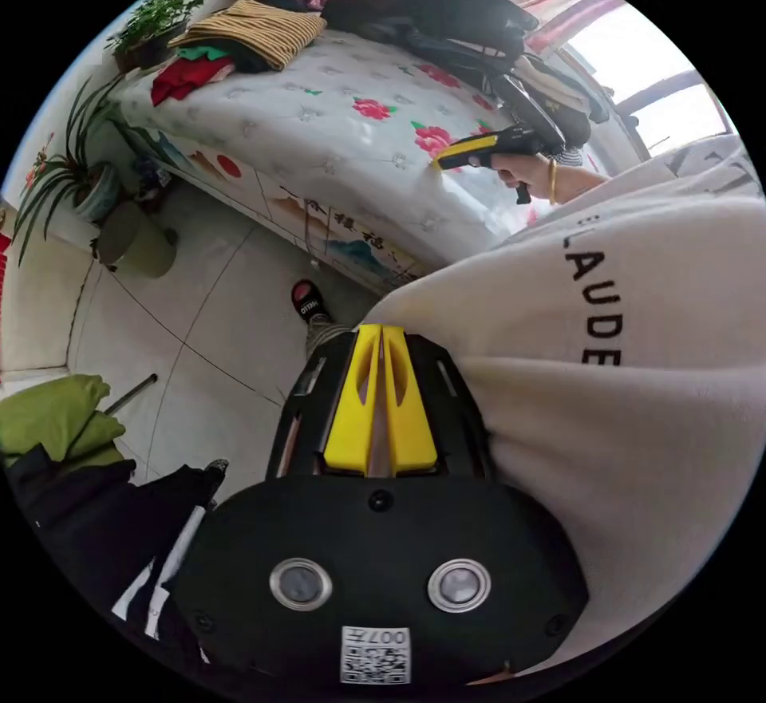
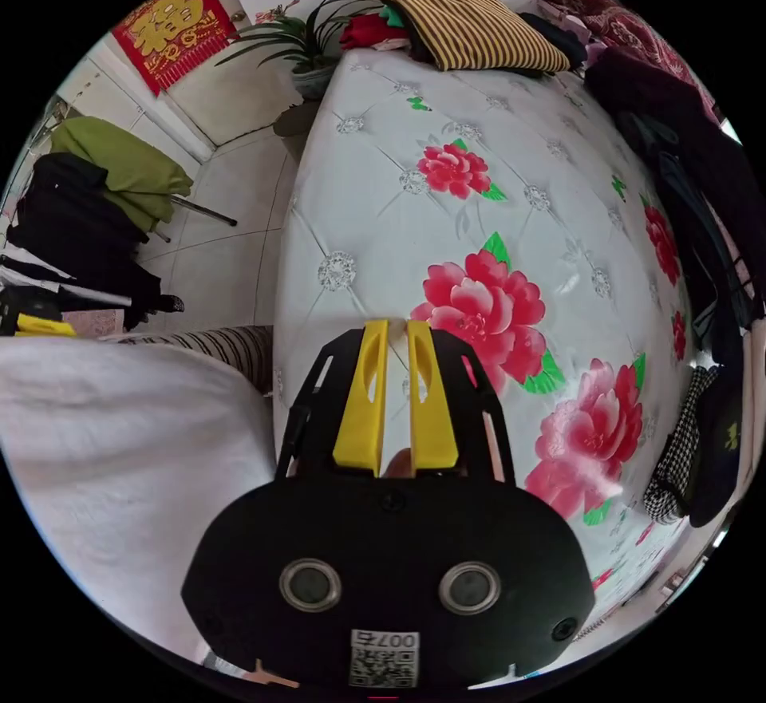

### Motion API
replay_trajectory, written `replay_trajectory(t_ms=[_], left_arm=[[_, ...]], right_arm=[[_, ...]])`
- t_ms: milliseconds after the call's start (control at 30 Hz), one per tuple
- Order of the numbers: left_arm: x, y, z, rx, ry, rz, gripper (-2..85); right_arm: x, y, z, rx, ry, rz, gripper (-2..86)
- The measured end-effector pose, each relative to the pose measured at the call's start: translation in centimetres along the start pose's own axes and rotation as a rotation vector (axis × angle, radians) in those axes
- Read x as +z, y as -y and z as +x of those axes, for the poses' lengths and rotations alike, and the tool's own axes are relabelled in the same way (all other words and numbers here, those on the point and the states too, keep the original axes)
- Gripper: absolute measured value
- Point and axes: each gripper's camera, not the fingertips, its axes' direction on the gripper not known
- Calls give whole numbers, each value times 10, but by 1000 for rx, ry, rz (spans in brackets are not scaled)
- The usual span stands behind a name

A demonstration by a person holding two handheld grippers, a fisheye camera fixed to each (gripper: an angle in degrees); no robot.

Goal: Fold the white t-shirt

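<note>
Left gripper view: the left gripper (image 1: 381, 329) is seen with its yellow fingers (image 1: 355, 408) brought together, a fold of the white t-shirt (image 1: 638, 384) pinched between them. The garment is held up off the bed (image 1: 319, 136), spreading from the fingers across the right of the view, with black lettering visible. Beyond it, the right gripper (image 1: 444, 163) is held in a hand (image 1: 523, 170) over the near edge of the bed. A striped garment (image 1: 259, 29) and a dark clothing pile (image 1: 447, 17) are located at the far end of the bed.

Right gripper view: the fingers (image 2: 363, 408) of the right gripper are set almost closed; whether cloth is clamped cannot be told. White fabric is seen at the left, beside the bed's near edge.
</note>
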Motion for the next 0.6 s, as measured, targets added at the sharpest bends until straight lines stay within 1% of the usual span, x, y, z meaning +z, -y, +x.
replay_trajectory(t_ms=[67, 133, 167, 233, 300, 333, 400, 433, 467, 500, 533, 600], left_arm=[[-1, -15, -2, -34, -13, 23, -10], [2, -26, -8, -67, -70, 40, -10], [5, -32, -12, -77, -106, 51, -10], [8, -37, -16, -68, -128, 68, -10], [8, -46, -20, -46, -116, 101, -10], [7, -49, -23, -47, -112, 110, -10], [7, -64, -40, -56, -137, 123, -10], [7, -69, -46, -54, -150, 123, -10], [7, -80, -57, -59, -166, 121, -10], [6, -94, -65, -78, -160, 126, -10], [5, -103, -68, -86, -144, 143, -10], [-3, -137, -76, -114, -65, 205, -10]], right_arm=[[1, 2, 15, 20, 16, -19, 8], [2, 7, 24, 30, 7, -58, 3], [-2, 11, 24, 6, 57, -48, 2], [-16, 18, 14, -16, 146, 30, 1], [-44, 34, -20, -117, 193, 162, 6], [-52, 39, -32, -153, 199, 196, 9], [-88, 63, -88, -323, 245, 330, 20], [-98, 70, -105, -373, 264, 364, 22], [-118, 82, -140, -470, 302, 420, 26], [-137, 94, -178, -574, 344, 466, 29], [-147, 99, -199, -628, 367, 487, 30], [-187, 108, -285, -864, 464, 569, 35]])
